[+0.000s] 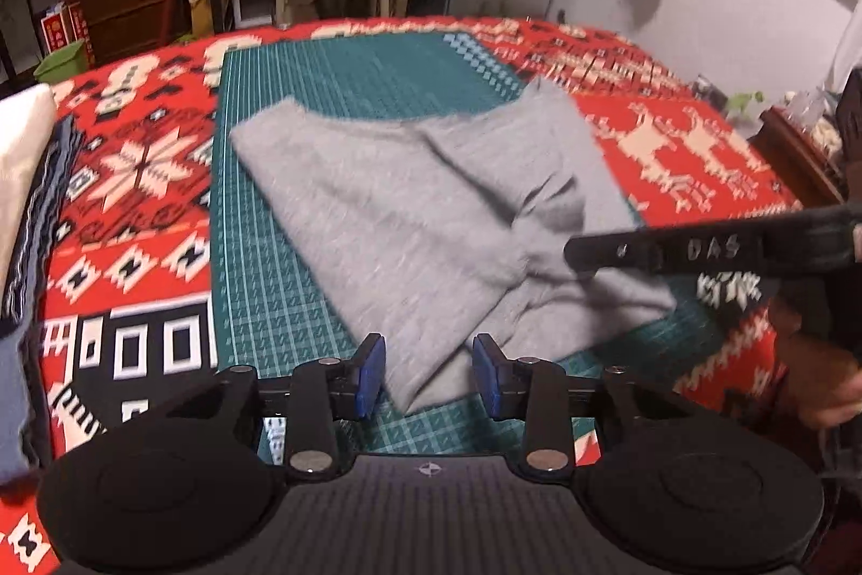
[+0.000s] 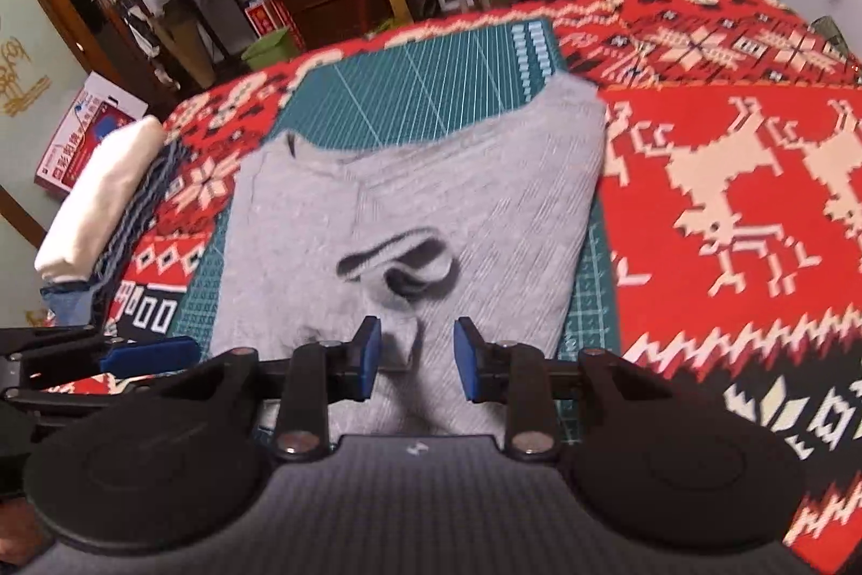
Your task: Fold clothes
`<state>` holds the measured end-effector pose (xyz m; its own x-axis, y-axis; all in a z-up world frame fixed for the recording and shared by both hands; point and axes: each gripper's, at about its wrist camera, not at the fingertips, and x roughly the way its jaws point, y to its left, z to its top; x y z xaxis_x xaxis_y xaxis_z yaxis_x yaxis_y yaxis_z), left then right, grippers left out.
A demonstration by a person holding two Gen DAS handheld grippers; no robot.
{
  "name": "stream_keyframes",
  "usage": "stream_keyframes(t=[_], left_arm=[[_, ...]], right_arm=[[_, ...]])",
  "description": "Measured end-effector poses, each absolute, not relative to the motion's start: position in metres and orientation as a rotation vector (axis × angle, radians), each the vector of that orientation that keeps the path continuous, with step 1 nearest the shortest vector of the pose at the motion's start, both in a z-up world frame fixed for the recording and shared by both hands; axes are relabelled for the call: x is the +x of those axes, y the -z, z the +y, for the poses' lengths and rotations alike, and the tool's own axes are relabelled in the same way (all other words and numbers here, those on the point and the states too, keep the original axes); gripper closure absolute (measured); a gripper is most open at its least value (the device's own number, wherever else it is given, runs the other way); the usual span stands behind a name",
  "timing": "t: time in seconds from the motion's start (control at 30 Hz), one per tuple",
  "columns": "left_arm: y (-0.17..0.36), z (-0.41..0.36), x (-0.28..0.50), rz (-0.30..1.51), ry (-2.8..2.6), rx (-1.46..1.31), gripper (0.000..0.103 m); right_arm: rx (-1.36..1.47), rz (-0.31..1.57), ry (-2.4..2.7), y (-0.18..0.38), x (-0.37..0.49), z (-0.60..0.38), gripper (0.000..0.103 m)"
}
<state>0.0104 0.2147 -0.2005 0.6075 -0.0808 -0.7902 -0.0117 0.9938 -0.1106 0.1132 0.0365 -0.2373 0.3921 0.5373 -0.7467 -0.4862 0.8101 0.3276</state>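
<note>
Here, grey garment [image 2: 409,208] on the green mat [image 1: 345,74] — left tool [image 1: 429,375] and right tool [image 2: 416,357] both agape, empty.

A grey knit garment [image 1: 409,219] lies partly folded on the green mat [image 1: 334,79] in the middle of the desk, rumpled, with a raised wrinkle near its middle. Its collar faces the far edge. A stack of folded clothes [image 2: 102,198] sits at the left edge.
</note>
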Motion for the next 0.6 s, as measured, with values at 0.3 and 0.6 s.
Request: stream_keyframes(t=[0.3,0.6], left_arm=[[0.205,0.214,0.004,0.920,0.036,-0.032,0.097],[0.212,0.209,0.000,0.947,0.047,0.037,0.096]], right_arm=[[0.107,0.982,-0.645,0.230,0.107,0.035,0.101],[0.098,0.996,-0.624,0.228,0.095,0.018,0.102]])
